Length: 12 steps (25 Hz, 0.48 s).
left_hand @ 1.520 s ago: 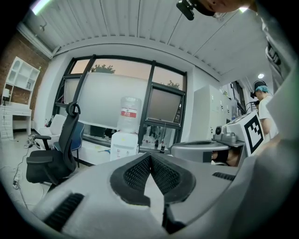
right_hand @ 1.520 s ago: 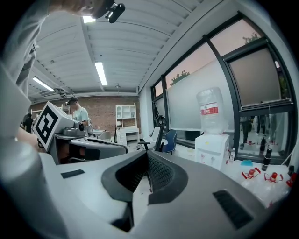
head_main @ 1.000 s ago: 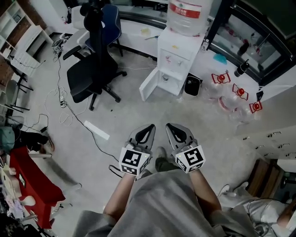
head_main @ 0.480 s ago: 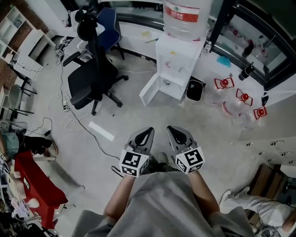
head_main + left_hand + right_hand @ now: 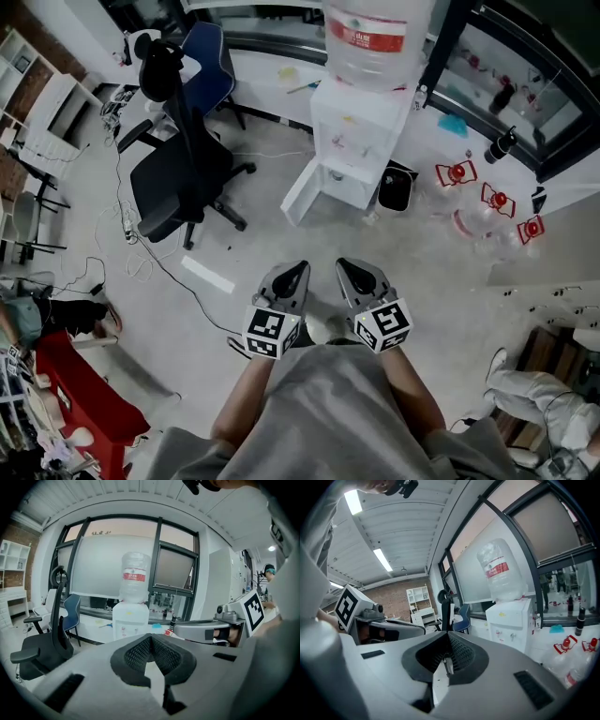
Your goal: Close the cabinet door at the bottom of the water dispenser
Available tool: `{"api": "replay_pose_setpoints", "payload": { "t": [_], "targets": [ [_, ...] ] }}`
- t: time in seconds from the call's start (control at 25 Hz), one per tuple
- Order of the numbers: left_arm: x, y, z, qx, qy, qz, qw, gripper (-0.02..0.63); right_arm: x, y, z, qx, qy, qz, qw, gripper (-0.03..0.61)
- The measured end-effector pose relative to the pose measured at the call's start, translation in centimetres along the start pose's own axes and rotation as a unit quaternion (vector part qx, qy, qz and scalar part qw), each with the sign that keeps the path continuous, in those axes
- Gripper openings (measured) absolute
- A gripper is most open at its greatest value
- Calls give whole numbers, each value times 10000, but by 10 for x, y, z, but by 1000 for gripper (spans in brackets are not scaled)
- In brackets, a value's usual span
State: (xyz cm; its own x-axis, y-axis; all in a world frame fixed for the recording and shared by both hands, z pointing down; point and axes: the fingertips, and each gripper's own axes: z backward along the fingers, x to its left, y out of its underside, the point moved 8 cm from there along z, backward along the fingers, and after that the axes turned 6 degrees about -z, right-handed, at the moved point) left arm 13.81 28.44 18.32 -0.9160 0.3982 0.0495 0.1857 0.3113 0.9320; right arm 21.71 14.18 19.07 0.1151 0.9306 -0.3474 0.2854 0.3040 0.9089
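Observation:
The white water dispenser (image 5: 361, 131) stands at the top centre of the head view, with a large bottle (image 5: 375, 37) on it. Its bottom cabinet door (image 5: 302, 194) hangs open, swung out to the left. My left gripper (image 5: 296, 269) and right gripper (image 5: 353, 267) are held side by side close to my body, well short of the dispenser. Both are shut with nothing in them. In the left gripper view the dispenser (image 5: 130, 623) is far ahead of the shut left gripper (image 5: 151, 641). The right gripper view shows the dispenser (image 5: 511, 625) to the right of the shut right gripper (image 5: 447, 644).
A black office chair (image 5: 178, 178) and a blue chair (image 5: 208, 56) stand left of the dispenser. A black bin (image 5: 394, 186) sits at its right side. Empty bottles with red caps (image 5: 487, 202) lie further right. Cables (image 5: 141, 244) and a white strip (image 5: 208, 275) lie on the floor.
The view has crept a little toward the dispenser, which looks slightly larger. Both grippers keep the same shut pose in front of my body.

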Motion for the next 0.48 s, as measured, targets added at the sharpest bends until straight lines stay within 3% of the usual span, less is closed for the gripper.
{"api": "replay_pose_setpoints", "payload": {
  "t": [0.48],
  "targets": [
    [123,-7,-58,239,688,-82,9973,8,-9,-10,-118,163,644,-411,9969,11]
  ]
}}
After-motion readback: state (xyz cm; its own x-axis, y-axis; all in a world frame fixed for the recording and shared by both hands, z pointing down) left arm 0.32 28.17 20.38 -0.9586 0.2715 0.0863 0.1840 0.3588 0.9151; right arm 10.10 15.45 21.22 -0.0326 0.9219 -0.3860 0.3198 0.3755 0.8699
